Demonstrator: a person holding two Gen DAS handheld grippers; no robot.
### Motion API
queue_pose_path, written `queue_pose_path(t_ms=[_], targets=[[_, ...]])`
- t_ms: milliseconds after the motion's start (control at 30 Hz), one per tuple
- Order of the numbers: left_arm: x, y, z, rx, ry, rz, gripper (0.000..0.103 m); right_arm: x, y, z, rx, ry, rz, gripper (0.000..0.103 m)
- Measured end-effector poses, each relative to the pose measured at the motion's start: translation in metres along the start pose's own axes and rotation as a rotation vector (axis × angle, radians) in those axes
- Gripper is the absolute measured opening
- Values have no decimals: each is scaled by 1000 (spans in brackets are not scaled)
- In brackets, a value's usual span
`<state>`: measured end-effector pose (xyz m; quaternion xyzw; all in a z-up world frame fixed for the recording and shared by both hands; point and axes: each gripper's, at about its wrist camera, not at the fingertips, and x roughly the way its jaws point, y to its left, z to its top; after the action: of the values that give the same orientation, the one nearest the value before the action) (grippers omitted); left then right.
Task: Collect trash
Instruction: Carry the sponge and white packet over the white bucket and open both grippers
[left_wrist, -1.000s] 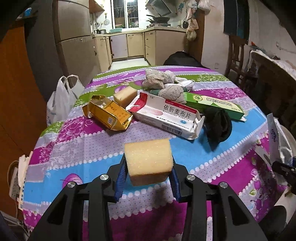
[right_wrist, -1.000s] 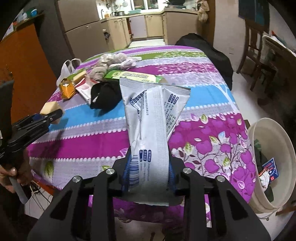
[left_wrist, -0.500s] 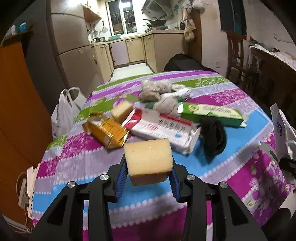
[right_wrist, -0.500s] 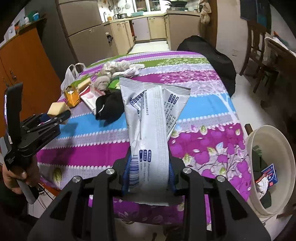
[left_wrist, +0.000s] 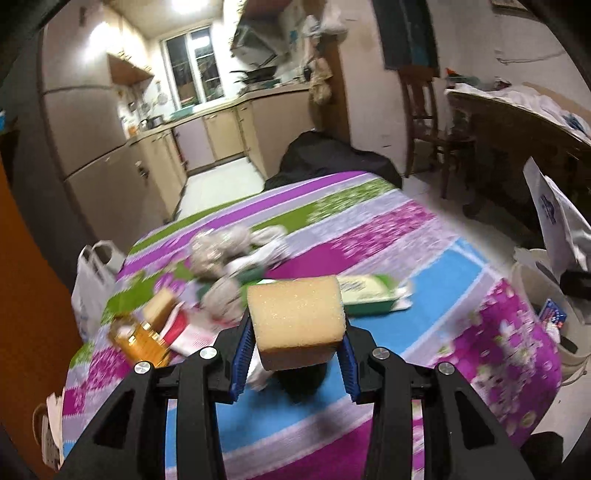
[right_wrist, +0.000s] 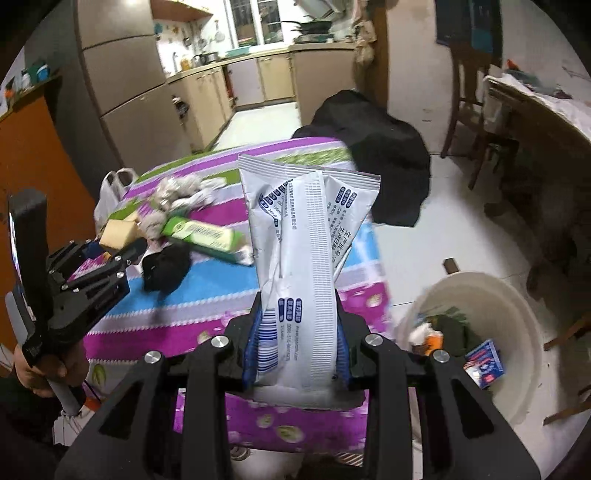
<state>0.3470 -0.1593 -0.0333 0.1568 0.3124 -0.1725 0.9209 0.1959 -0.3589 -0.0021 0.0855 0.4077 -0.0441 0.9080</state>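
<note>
Beside the round table (right_wrist: 295, 295) with its striped purple, blue and green cloth stands a pale round plastic bin (right_wrist: 517, 306) on the floor, and I use that bin as my landmark. My right tongs (right_wrist: 297, 354) are clamped on a long silver-white foil wrapper with blue print (right_wrist: 306, 258), held upright; since a second ago they have lifted and swung so the bin now sits closer below and to their right, its opening showing a blue carton and other scraps. My left tongs (left_wrist: 295, 354) are clamped on a yellow sponge block (left_wrist: 295, 317), and they too have risen off the table and drifted toward the bin side, where its rim (left_wrist: 532, 277) shows past the table edge. I judge both loads are in transit to the bin, not yet over it. Farther from the bin, a green carton (right_wrist: 203, 234), a black cloth (right_wrist: 166, 269) and crumpled grey wads (right_wrist: 177, 192) remain on the table.
</note>
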Motion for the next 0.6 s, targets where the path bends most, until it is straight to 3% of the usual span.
queue_pose_path(t_ms=[367, 600], targets=[[9, -79, 36, 112, -32, -120, 42, -23, -75, -3, 130, 14, -106, 32], [20, -138, 57, 195, -18, -246, 42, -36, -124, -5, 210, 41, -185, 32]])
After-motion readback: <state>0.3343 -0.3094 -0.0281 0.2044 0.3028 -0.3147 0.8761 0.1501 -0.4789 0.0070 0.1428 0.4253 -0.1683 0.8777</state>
